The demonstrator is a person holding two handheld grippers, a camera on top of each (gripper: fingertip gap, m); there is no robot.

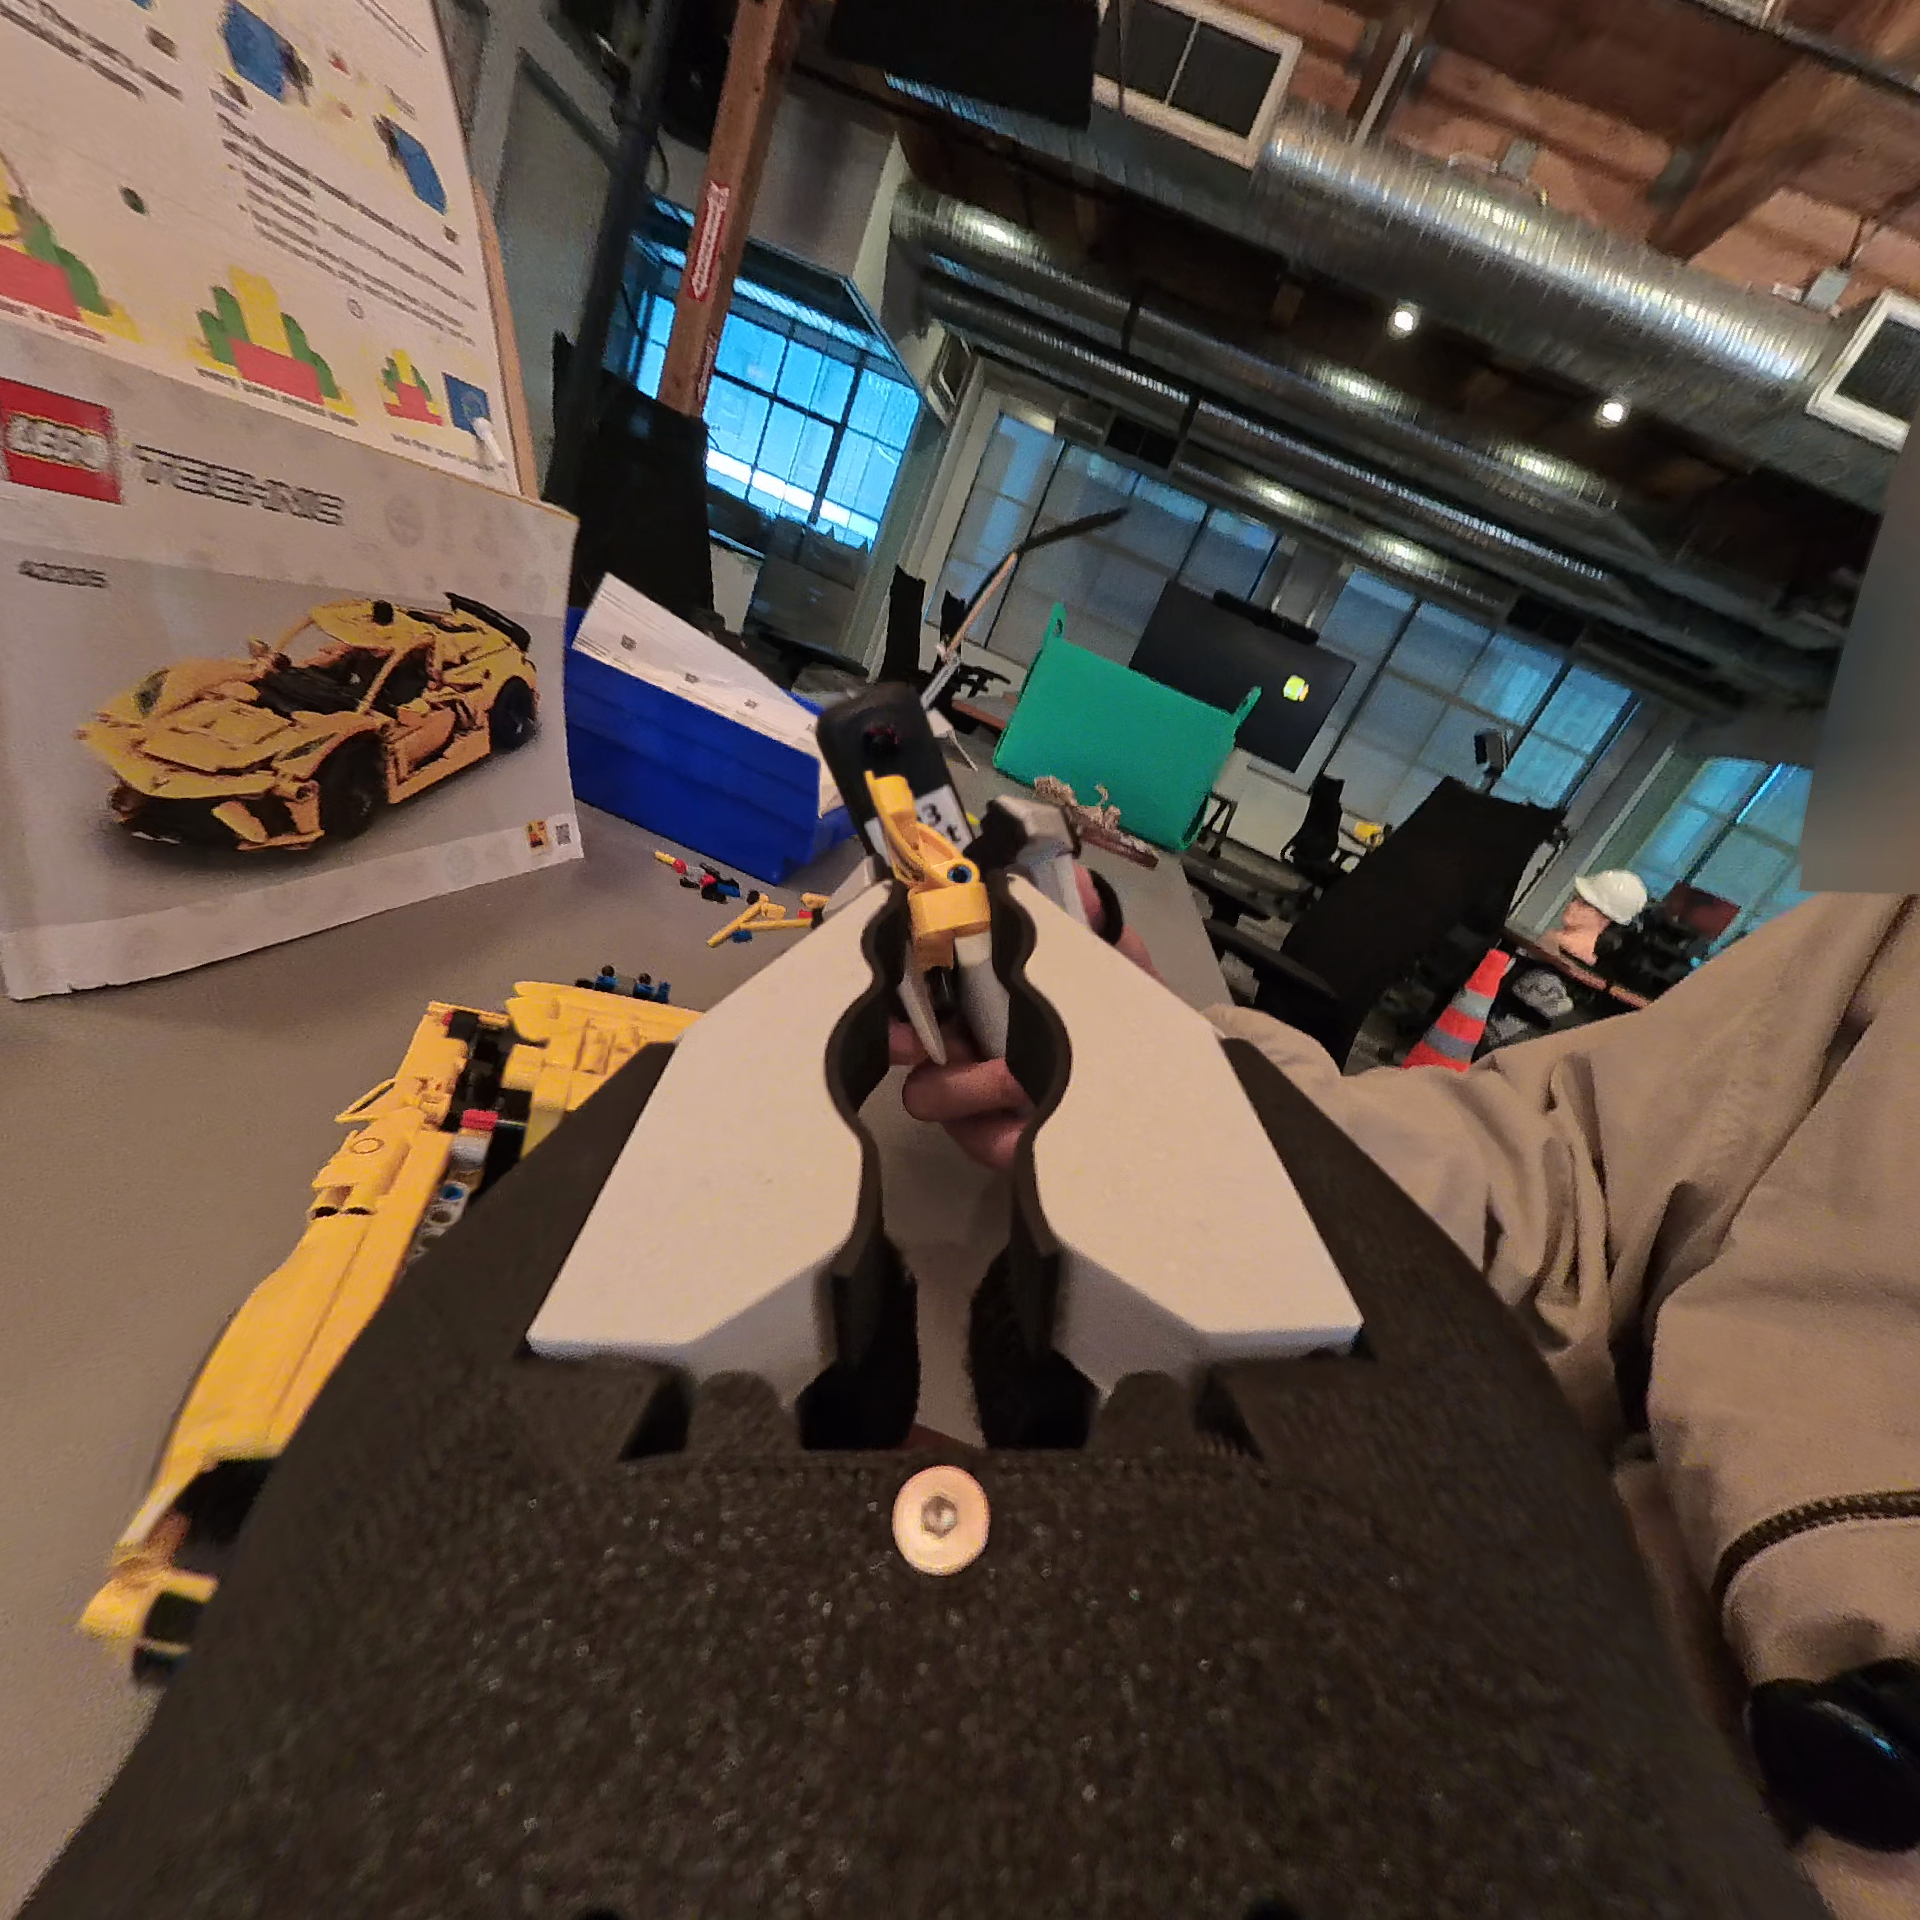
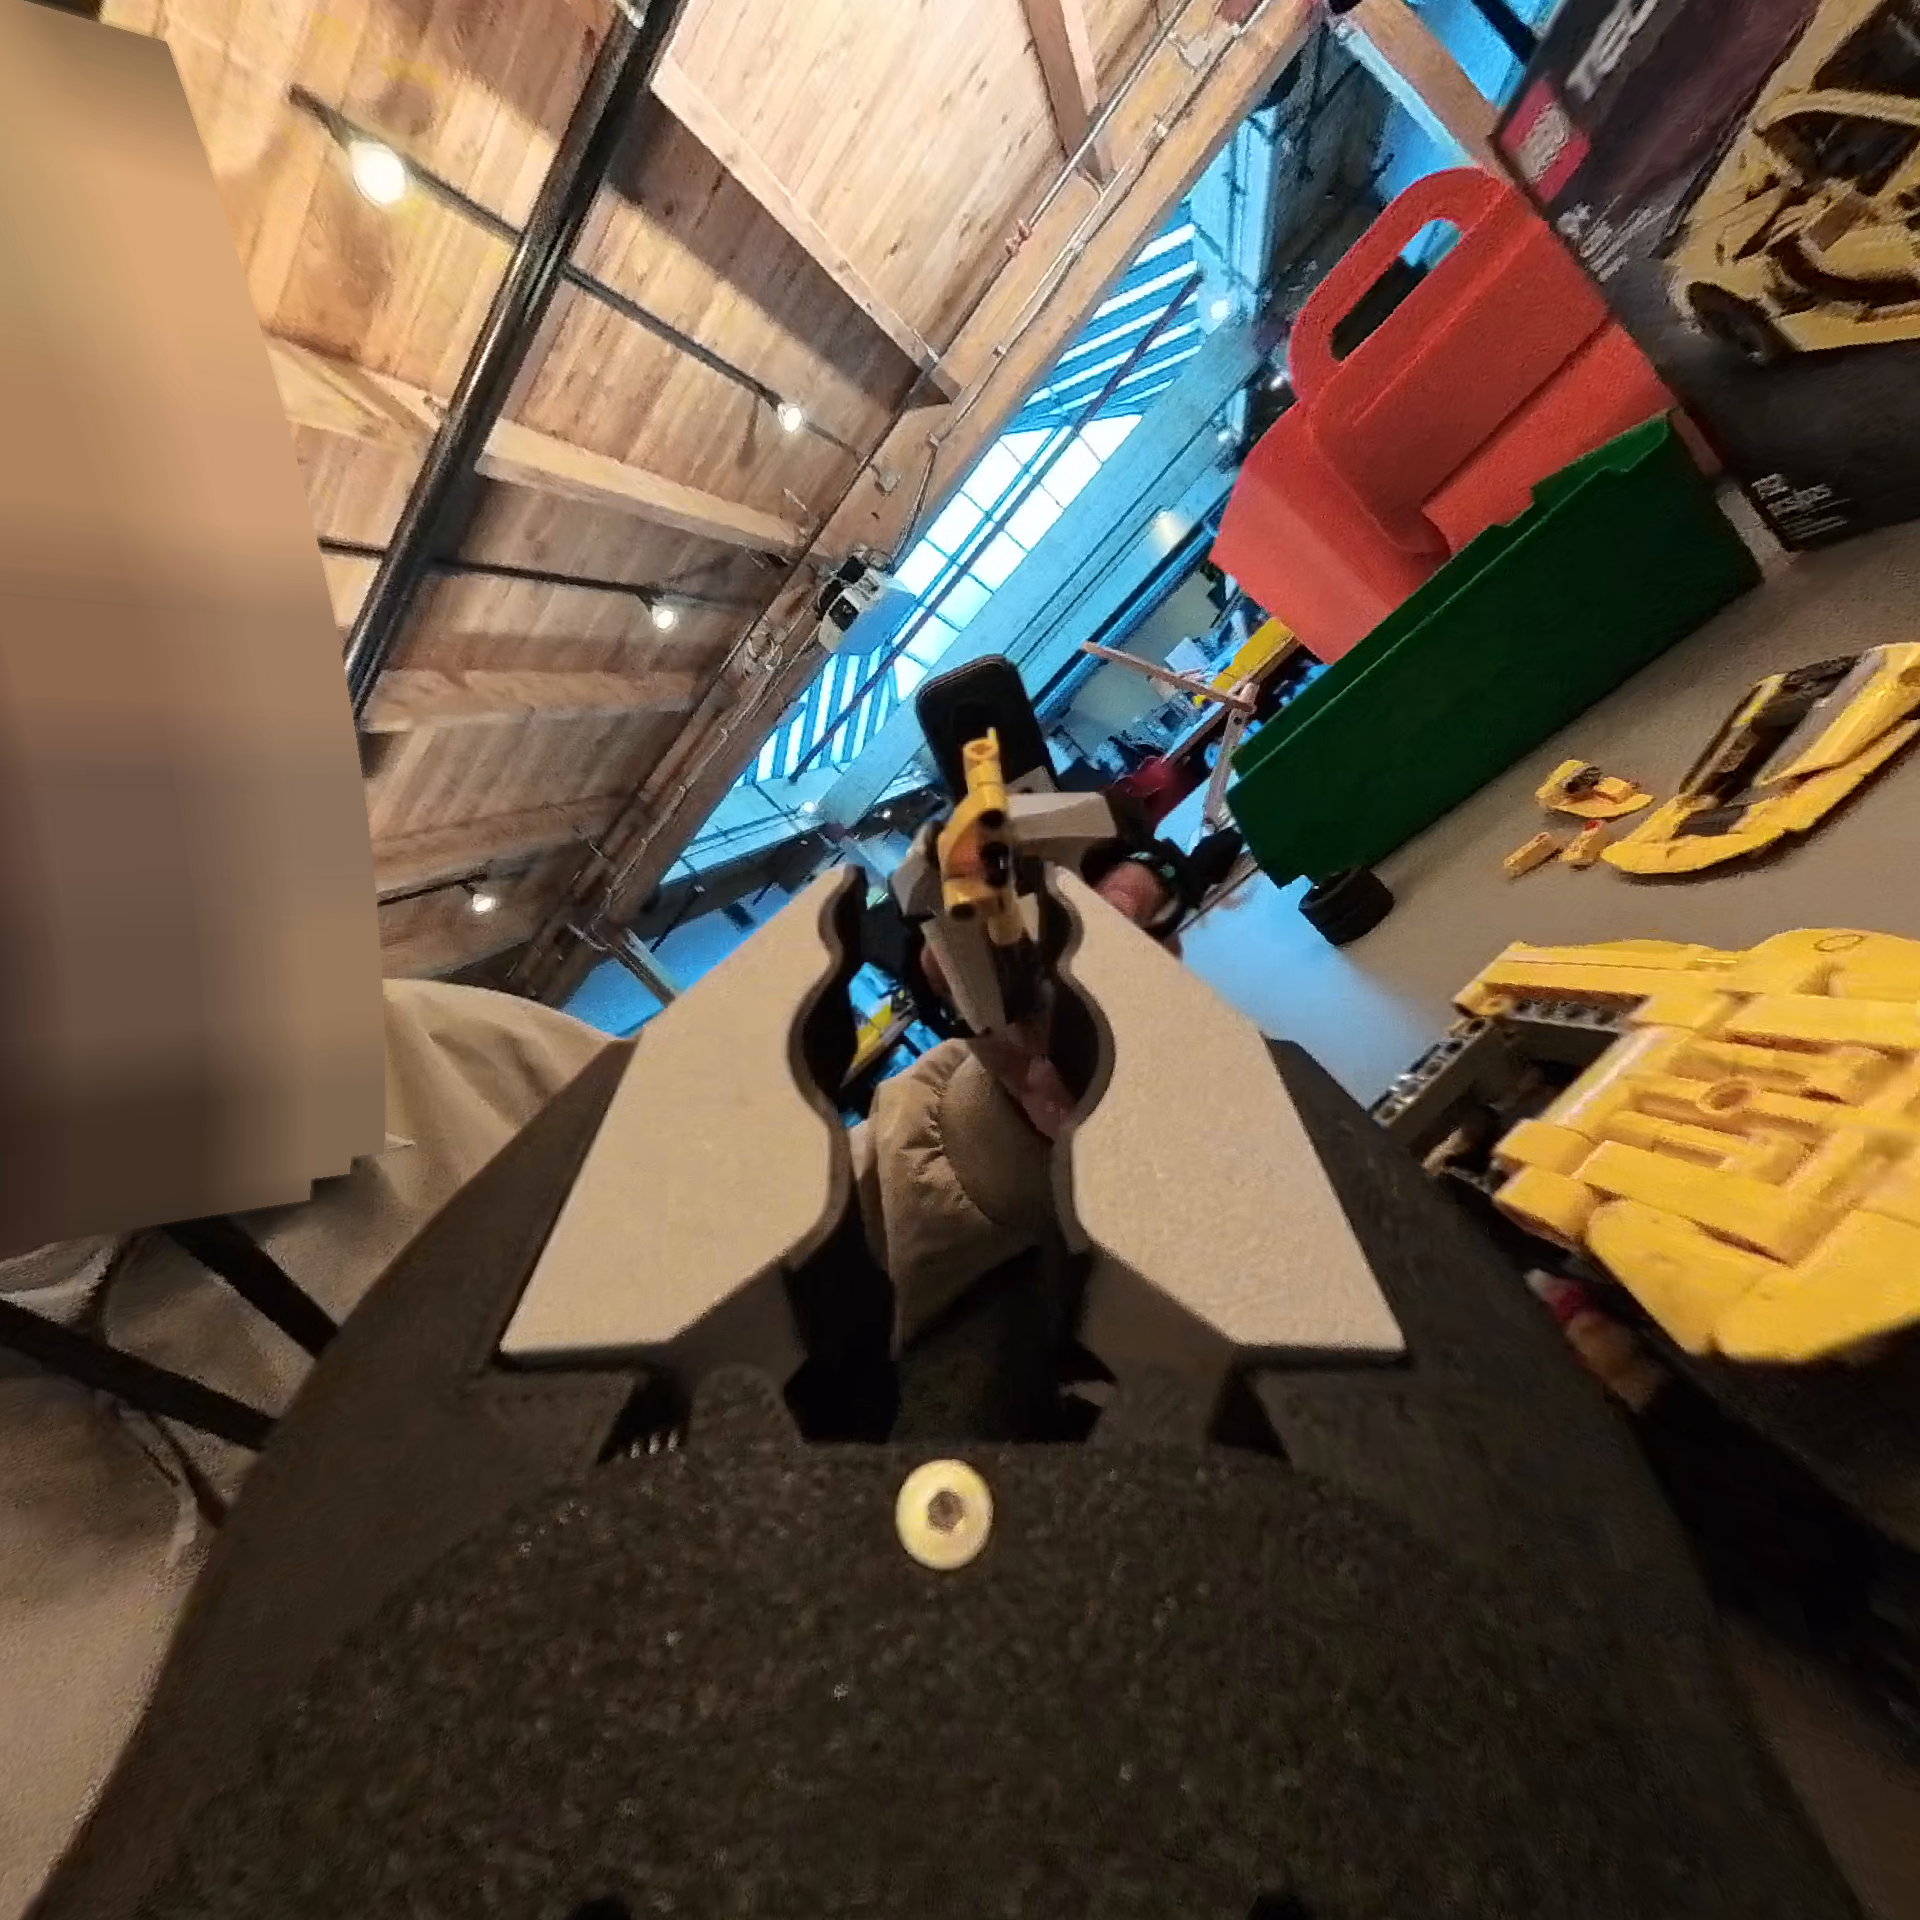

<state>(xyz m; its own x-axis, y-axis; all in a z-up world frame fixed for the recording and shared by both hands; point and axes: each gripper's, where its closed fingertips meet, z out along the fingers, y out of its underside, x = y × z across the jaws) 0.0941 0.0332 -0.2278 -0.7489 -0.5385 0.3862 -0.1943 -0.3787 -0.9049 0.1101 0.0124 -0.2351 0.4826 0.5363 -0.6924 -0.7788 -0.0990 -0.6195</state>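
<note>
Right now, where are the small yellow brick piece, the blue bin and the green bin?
small yellow brick piece [image 1: 940, 899]: left wrist view, its lower body between the fingers.
blue bin [image 1: 686, 764]: left wrist view, its front wall.
green bin [image 2: 1496, 665]: right wrist view, its long side wall.

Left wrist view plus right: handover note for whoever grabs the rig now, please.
Left gripper: shut on small yellow brick piece, held up above the table.
Right gripper: facing the left one, fingers around the same piece; contact cannot be confirmed.
Yellow car body lies on the table beside the left gripper.
Loose small parts lie by the blue bin; a black tyre sits by the green bin.
Instruction booklet propped behind.
</note>
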